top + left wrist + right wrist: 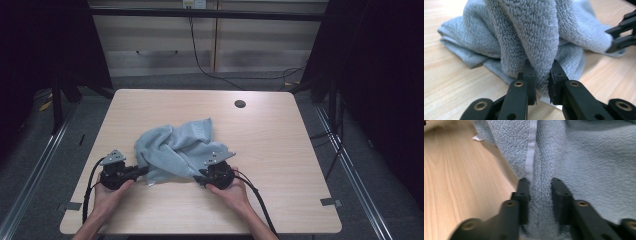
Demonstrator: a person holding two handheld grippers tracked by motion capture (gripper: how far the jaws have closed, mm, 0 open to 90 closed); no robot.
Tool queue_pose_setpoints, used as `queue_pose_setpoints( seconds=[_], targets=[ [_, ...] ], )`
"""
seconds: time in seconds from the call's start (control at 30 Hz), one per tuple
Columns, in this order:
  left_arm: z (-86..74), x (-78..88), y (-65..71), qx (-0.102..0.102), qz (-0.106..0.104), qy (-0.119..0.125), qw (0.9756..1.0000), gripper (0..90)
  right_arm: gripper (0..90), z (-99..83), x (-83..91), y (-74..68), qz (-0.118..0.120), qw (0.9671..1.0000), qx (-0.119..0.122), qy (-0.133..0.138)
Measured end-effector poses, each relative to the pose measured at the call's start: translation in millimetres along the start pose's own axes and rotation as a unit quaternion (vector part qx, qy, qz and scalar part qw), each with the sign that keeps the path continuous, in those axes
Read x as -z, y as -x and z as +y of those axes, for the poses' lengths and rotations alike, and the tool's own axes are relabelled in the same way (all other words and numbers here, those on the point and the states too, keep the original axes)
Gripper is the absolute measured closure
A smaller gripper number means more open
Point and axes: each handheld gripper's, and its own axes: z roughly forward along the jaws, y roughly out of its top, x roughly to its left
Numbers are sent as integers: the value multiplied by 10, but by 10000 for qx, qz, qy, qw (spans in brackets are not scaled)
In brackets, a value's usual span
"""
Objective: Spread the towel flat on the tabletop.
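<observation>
Clearly soft and limp, the grey towel [175, 147] lies bunched on the table [280, 165], nearer its front edge. Light terry sags, so hemmed edges give the surest hold. Left gripper [541, 83] pinches a thick fold; right gripper [539, 195] clamps the cloth beside its hem.

towel [175, 147]: on the table [280, 150], near its middle
left gripper [141, 171]: at the towel's left edge
right gripper [198, 177]: at its near right edge
</observation>
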Motion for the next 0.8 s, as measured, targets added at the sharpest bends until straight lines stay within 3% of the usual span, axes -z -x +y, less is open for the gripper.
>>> queue_pose_setpoints(
  seconds=[0.13, 0.27, 0.43, 0.53, 0.67, 0.73, 0.77, 0.8],
  targets=[
    [107, 118, 20, 31, -136, 297, 9995, 818, 768, 74, 165, 44, 116, 9993, -213, 290],
    [329, 230, 84, -31, -335, 661, 9972, 822, 775, 277, 468, 61, 119, 9971, -173, 732],
    [683, 391, 210, -265, -480, 1030, 9932, 825, 780, 577, 770, 64, 59, 9937, -20, 1118],
    [915, 541, 279, -438, -527, 1224, 9901, 825, 782, 762, 975, 53, 72, 9897, 51, 1431],
    [1193, 775, 367, -595, -763, 1577, 9827, 825, 784, 955, 1252, 16, 164, 9821, 121, 1870],
    [1300, 859, 393, -552, -938, 1734, 9788, 825, 784, 1030, 1384, -17, 190, 9778, 167, 2079],
    [1344, 877, 394, -524, -999, 1747, 9781, 824, 784, 1060, 1441, -29, 204, 9761, 201, 2152],
    [1381, 870, 387, -567, -909, 1777, 9782, 823, 784, 1083, 1486, -37, 198, 9747, 232, 2215]
  ],
)
